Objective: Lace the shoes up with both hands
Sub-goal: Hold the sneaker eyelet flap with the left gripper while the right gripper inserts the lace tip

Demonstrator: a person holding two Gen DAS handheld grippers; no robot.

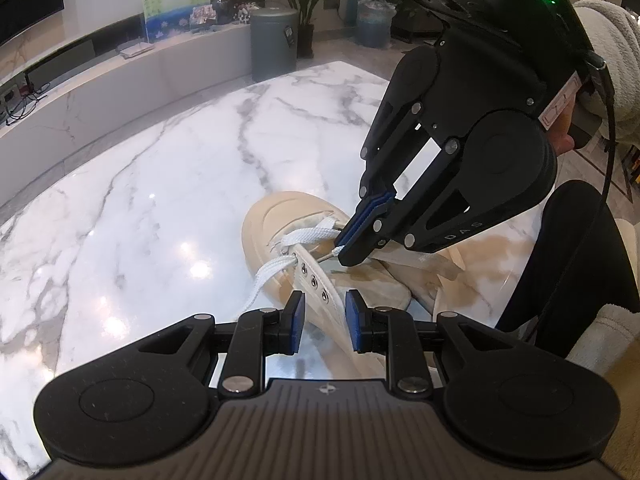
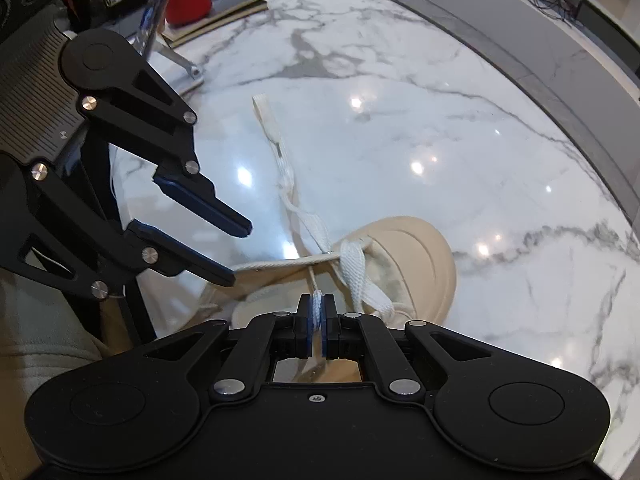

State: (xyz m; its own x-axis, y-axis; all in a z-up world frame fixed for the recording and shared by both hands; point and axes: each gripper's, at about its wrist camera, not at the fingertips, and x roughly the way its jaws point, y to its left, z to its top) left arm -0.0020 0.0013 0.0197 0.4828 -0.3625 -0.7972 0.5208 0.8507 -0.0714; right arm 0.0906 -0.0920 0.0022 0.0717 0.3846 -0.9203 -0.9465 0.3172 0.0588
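right gripper [image 2: 319,312] pinched shut on lace [image 2: 318,300] tip; keep grip w/ tip aimed at next eyelet [image 1: 313,280]. left gripper [image 1: 325,318] part open, straddling eyelet strip [image 1: 320,276], holding nothing; steady strip before threading.

**Gloss, weave and matt black**

The table [image 1: 160,184] is polished white marble with grey veins, mirror-glossy. The shoe [image 2: 416,256] has a smooth matt cream rubber toe; its lace [image 2: 356,276] is flat white woven cloth. Both grippers look matt black plastic with shiny metal rivets.
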